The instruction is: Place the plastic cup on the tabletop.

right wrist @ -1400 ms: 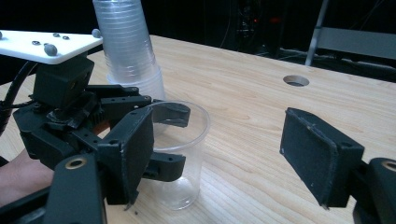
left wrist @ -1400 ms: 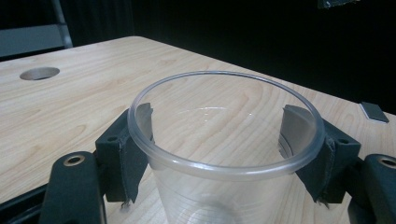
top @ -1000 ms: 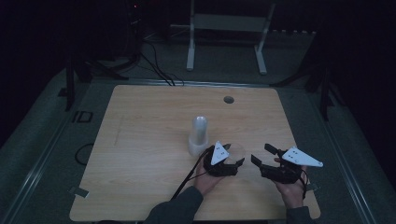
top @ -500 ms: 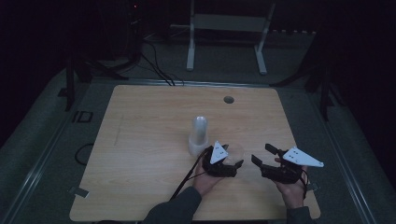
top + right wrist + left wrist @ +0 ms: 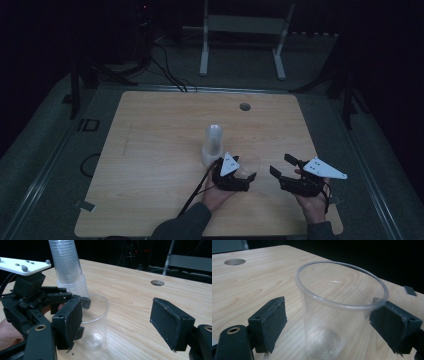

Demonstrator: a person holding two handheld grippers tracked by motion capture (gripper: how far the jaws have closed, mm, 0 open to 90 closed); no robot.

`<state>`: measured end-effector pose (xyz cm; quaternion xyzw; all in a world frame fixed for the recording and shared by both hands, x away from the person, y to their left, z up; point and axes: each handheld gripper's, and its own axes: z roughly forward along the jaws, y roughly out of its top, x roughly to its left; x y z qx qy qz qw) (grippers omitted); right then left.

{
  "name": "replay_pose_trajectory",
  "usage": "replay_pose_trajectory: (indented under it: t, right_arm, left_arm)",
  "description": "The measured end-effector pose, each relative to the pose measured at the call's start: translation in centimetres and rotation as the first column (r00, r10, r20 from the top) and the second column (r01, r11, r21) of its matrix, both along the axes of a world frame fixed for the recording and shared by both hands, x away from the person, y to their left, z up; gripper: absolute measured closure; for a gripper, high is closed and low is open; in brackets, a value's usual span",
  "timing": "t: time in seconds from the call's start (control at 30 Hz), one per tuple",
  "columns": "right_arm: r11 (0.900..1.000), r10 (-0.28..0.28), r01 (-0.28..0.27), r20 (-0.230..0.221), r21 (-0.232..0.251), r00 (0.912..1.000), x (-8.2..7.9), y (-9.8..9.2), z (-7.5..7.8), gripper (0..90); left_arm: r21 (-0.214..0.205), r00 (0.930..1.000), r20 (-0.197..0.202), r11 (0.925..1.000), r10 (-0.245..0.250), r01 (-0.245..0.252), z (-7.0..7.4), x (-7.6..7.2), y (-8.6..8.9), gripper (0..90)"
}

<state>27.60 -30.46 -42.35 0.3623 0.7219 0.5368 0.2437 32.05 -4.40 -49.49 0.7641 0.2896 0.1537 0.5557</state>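
From the high view, a wooden desk [image 5: 150,165] carries a tall stack of clear plastic cups [image 5: 213,145] near its middle. Just to the stack's right and a little nearer the person stands a single clear plastic cup [image 5: 248,164], upright. The left gripper [image 5: 239,176] reaches it from the near side, a hand [image 5: 216,196] behind it and a cable trailing back. The right gripper [image 5: 284,168] sits well apart to the right, held in the other hand [image 5: 312,205], its fingers spread with nothing between them. A round hole [image 5: 245,106] is cut in the desk's far part.

In the left gripper view, the single cup [image 5: 337,312] stands upright on the desk [image 5: 249,285] between the two black fingers [image 5: 270,322]. The fingers have just been opening: the left one stands clear of the cup wall, while the right one sits just at the rim, and I cannot tell whether it still touches. The cup rests on its own base, no longer squeezed.

In the right gripper view, the right gripper's own fingers [image 5: 70,320] stand wide apart with nothing held. Beyond them the left gripper [image 5: 77,301] flanks the single cup [image 5: 96,322], and the stack of cups [image 5: 67,267] rises just behind it.
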Motion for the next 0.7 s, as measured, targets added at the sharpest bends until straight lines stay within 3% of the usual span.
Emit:
replay_pose_trajectory:
  t: [0.7]
  right_arm:
    - [1.0, -0.004, 0.004, -0.001, -0.001, 1.0, 0.0, -0.1, -0.1, 25.7]
  left_arm:
    - [-0.013, 0.9999, -0.013, 0.9999, 0.001, -0.001, -0.1, -1.3, 2.0, 14.3]
